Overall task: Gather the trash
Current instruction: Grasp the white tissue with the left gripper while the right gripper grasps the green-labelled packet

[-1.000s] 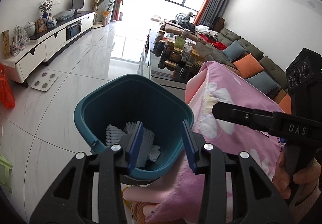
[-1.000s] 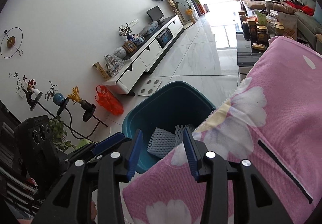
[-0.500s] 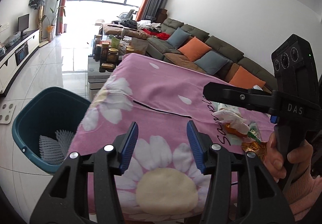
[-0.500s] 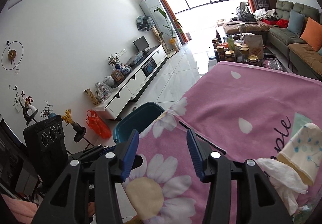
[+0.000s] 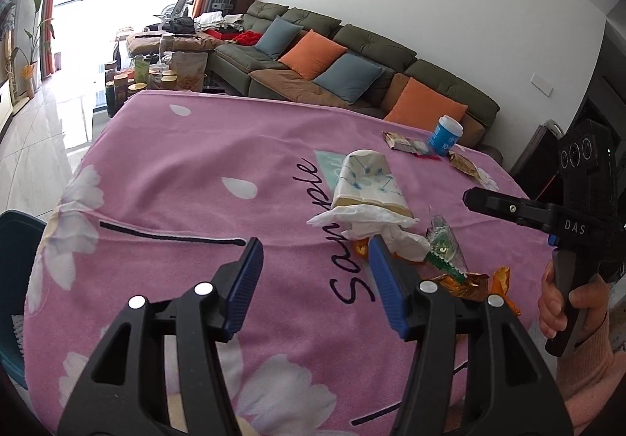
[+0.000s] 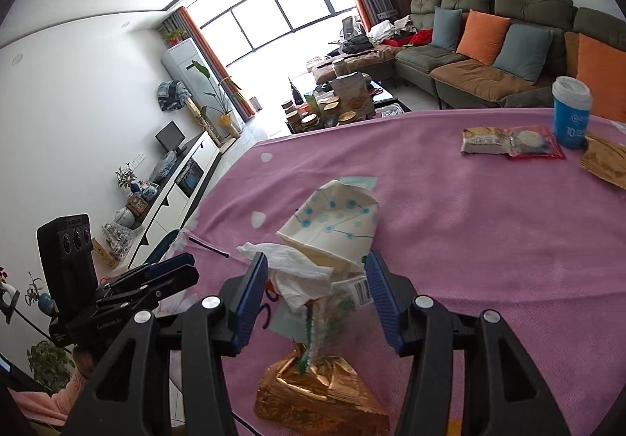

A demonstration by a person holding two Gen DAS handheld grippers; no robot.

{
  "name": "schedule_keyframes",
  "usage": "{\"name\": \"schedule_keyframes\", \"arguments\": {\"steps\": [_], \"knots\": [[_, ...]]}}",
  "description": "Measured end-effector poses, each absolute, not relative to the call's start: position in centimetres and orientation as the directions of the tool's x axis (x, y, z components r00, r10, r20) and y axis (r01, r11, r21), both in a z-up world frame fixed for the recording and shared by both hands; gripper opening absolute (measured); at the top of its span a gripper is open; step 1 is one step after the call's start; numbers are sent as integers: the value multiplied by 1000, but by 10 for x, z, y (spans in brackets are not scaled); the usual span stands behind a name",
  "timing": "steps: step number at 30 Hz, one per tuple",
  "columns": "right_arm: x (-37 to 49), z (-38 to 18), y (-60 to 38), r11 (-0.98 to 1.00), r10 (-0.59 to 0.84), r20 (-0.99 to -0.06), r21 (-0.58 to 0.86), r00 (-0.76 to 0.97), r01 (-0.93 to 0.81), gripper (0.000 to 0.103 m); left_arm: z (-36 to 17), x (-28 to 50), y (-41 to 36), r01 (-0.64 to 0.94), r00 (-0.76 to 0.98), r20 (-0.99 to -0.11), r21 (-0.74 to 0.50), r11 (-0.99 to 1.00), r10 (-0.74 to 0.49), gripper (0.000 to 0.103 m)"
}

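Your right gripper (image 6: pixel 317 293) hangs low over the pink flower-printed cloth covering the worktop (image 6: pixel 489 240). Its blue-padded fingers (image 6: pixel 250 299) are spread and have just been opening. Trash sits in the gap between them, but no pad presses on it. Nearest the camera lies a crumpled gold foil wrapper (image 6: pixel 317 393). Just past it a clear plastic wrapper with a green serrated edge (image 6: pixel 328 322) stands up, with a crumpled white tissue (image 6: pixel 291 271) against it. Behind those, a crushed white paper cup with blue dandelion print (image 6: pixel 336 228) lies on its side.

Your left gripper (image 5: pixel 313 275) hovers over bare cloth with its fingers (image 5: pixel 244 283) spread. They too have just been opening, and nothing lies between them. The same heap lies just beyond and to the right of its right finger: tissue (image 5: pixel 367 224), paper cup (image 5: pixel 367 181), clear wrapper (image 5: pixel 444 244) and gold foil (image 5: pixel 465 281). At the right edge of that view your right hand (image 5: pixel 567 303) grips the black handle of the other tool.

Farther across the worktop (image 5: pixel 195 146), well apart from the heap, flat snack packets (image 6: pixel 508 140) lie beside an upright blue canister with a white lid (image 6: pixel 571 111). A brown wrapper (image 6: pixel 604 160) rests just right of it. At the left edge, below the cloth, a teal plastic bin (image 5: pixel 15 279) stands on the floor. An olive sofa with orange and blue cushions (image 5: pixel 352 60) lines the far wall.
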State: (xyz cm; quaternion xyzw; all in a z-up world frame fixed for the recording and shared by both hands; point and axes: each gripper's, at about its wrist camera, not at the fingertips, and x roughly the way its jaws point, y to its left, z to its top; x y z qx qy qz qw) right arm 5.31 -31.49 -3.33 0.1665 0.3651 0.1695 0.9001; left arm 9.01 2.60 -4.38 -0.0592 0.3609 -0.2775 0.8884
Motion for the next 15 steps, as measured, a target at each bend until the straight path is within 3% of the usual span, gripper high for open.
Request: {"name": "schedule_keyframes", "arguments": {"steps": [11, 15], "knots": [[44, -72, -323, 861, 473, -641, 481, 604, -164, 51, -56, 128, -24, 493, 471, -646, -372, 787, -600, 56], [45, -78, -322, 851, 493, -640, 497, 589, -172, 45, -62, 136, -36, 497, 432, -653, -404, 768, -623, 44]]}}
